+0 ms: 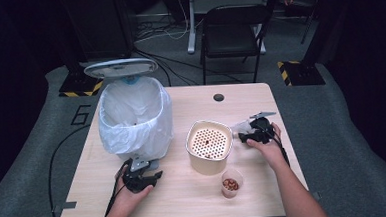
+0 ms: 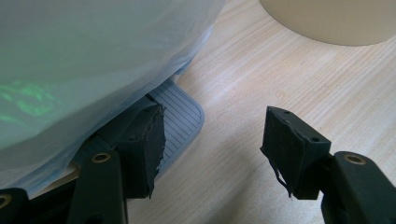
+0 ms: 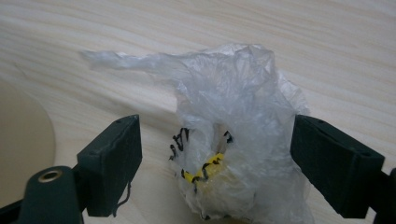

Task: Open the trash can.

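A pedal bin (image 1: 135, 116) lined with a white bag stands at the table's left, its lid (image 1: 121, 67) raised. My left gripper (image 1: 143, 178) (image 2: 212, 144) is open at the bin's grey ribbed pedal (image 2: 180, 116), with one jaw resting over the pedal. A crumpled clear plastic wrapper (image 3: 233, 135) (image 1: 243, 127) with yellow and black print lies on the table to the right of a beige container (image 1: 209, 145). My right gripper (image 1: 252, 134) (image 3: 217, 168) is open, and its jaws stand on either side of the wrapper.
The beige container has a perforated top and stands mid-table. A small clear cup (image 1: 230, 182) of nuts sits near the front edge. A cable hole (image 1: 218, 97) lies at the table's back. A black chair (image 1: 232, 31) stands behind the table.
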A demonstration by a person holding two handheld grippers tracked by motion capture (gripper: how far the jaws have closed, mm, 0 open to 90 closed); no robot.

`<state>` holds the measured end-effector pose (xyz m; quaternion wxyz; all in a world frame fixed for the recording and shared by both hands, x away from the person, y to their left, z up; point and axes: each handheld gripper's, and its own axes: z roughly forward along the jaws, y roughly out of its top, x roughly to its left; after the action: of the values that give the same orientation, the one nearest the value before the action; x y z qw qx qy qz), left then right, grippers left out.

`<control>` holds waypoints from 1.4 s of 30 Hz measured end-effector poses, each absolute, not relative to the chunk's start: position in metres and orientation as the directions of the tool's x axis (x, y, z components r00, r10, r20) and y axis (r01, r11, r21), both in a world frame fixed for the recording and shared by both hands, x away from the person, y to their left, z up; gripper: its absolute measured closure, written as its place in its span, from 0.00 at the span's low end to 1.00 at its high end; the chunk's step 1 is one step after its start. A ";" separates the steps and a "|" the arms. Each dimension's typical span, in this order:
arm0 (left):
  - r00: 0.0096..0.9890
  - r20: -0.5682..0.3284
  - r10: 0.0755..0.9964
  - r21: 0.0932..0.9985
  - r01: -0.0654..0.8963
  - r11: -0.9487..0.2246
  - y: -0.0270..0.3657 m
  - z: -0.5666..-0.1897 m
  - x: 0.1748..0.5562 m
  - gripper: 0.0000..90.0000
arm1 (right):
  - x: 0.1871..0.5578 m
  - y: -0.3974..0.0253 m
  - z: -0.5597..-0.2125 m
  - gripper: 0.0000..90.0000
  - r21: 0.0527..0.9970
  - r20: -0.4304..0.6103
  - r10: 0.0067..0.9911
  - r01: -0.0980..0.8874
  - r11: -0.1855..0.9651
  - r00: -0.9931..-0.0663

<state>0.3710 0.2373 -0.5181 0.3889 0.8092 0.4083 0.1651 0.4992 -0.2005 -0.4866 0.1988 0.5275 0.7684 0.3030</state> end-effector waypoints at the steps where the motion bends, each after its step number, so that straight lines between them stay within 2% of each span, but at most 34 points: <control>1: 0.612 -0.050 0.789 0.764 0.532 -0.364 0.237 -0.518 0.371 0.43 | 0.499 -0.200 -0.487 0.19 0.675 0.014 0.931 0.690 0.260 -0.364; 12: 0.611 -0.052 0.790 0.764 0.533 -0.362 0.237 -0.518 0.371 0.43 | 0.499 -0.206 -0.503 0.23 0.661 -0.002 0.929 0.696 0.279 -0.370; 15: 0.611 -0.051 0.790 0.765 0.533 -0.363 0.237 -0.518 0.371 0.43 | 0.498 -0.207 -0.507 0.32 0.653 -0.019 0.929 0.699 0.292 -0.370; 16: 0.614 -0.041 0.788 0.759 0.532 -0.375 0.238 -0.518 0.371 0.43 | 0.496 -0.206 -0.508 0.38 0.651 -0.030 0.933 0.701 0.290 -0.358; 17: 0.614 -0.041 0.788 0.759 0.532 -0.375 0.238 -0.518 0.371 0.43 | 0.496 -0.206 -0.508 0.38 0.651 -0.030 0.933 0.701 0.290 -0.358; 21: 0.610 -0.051 0.791 0.765 0.533 -0.362 0.237 -0.518 0.371 0.43 | 0.497 -0.208 -0.509 0.51 0.654 -0.045 0.930 0.693 0.304 -0.365; 22: 0.610 -0.051 0.791 0.765 0.533 -0.362 0.237 -0.518 0.371 0.43 | 0.497 -0.208 -0.509 0.51 0.654 -0.045 0.930 0.693 0.304 -0.365; 26: 0.609 -0.053 0.792 0.766 0.533 -0.359 0.237 -0.518 0.371 0.43 | 0.497 -0.210 -0.508 0.62 0.650 -0.025 0.923 0.695 0.308 -0.385; 29: 0.613 -0.041 0.789 0.759 0.533 -0.375 0.238 -0.518 0.371 0.43 | 0.498 -0.211 -0.507 0.65 0.647 -0.007 0.921 0.700 0.302 -0.391; 42: 0.605 -0.050 0.795 0.770 0.530 -0.355 0.236 -0.519 0.370 0.43 | 0.495 -0.214 -0.502 0.66 0.648 0.014 0.919 0.703 0.292 -0.394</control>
<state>0.3705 0.2363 -0.5188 0.3919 0.8055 0.4111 0.1688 0.4950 -0.2145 -0.5017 0.1843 0.5184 0.7823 0.2920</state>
